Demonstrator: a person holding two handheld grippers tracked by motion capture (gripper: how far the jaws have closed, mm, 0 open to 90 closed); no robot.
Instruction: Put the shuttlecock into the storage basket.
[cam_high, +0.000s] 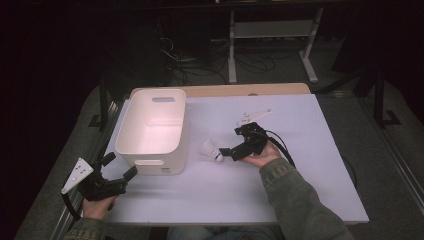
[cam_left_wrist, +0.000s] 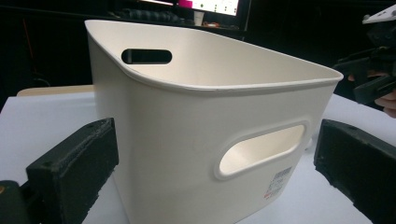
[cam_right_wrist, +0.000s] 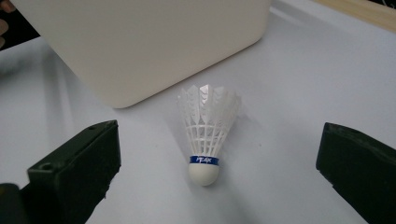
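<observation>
My left gripper (cam_high: 118, 172) gapes at the table's (cam_high: 300, 200) near-left edge, before the white bin (cam_high: 152, 125). Open tabletop lies rightward. My right gripper (cam_high: 235, 142) stands wide; the shuttlecock (cam_right_wrist: 205, 135) lies between its jaws, untouched, beside the bin.

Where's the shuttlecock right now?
In the high view, the shuttlecock lies on the table, between the white bin and the open right tongs.
</observation>
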